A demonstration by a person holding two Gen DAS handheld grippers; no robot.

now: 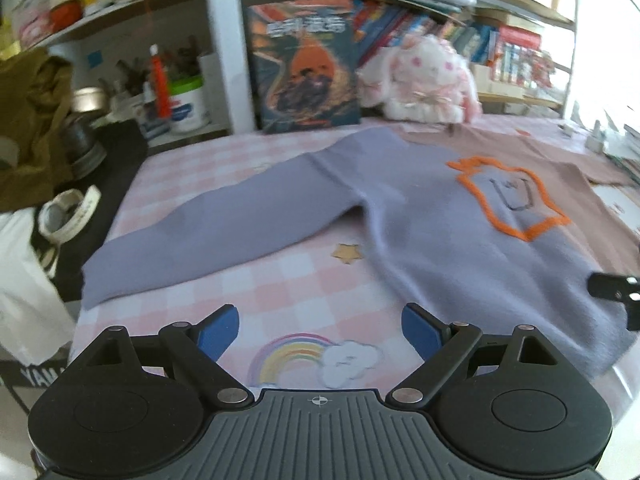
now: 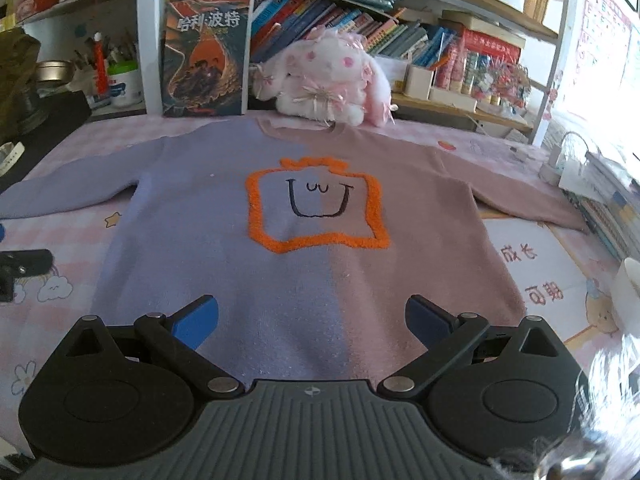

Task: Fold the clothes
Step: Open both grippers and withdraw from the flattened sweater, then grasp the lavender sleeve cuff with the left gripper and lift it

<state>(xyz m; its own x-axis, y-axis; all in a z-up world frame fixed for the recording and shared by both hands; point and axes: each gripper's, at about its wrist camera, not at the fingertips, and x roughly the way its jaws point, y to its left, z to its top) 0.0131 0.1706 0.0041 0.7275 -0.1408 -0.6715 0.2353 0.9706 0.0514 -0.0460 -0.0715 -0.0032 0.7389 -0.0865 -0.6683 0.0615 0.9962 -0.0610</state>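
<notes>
A sweater (image 2: 304,276), lilac on its left half and dusty pink on its right, lies flat and face up on the pink checked table cover (image 1: 304,280), both sleeves spread out. An orange fuzzy square with a smiling face (image 2: 316,208) is on its chest. My left gripper (image 1: 320,330) is open and empty above the cover, just in front of the lilac sleeve (image 1: 208,232) and left of the hem. My right gripper (image 2: 312,320) is open and empty over the sweater's bottom hem. The right gripper's tip shows at the left wrist view's right edge (image 1: 616,292).
A white and pink plush rabbit (image 2: 328,80) and an upright book (image 2: 206,56) stand at the table's far edge, under bookshelves. Jars and a tub (image 1: 188,104) sit at far left. A dark bag and strap (image 1: 72,212) lie left. Books and a charger (image 2: 560,164) crowd the right.
</notes>
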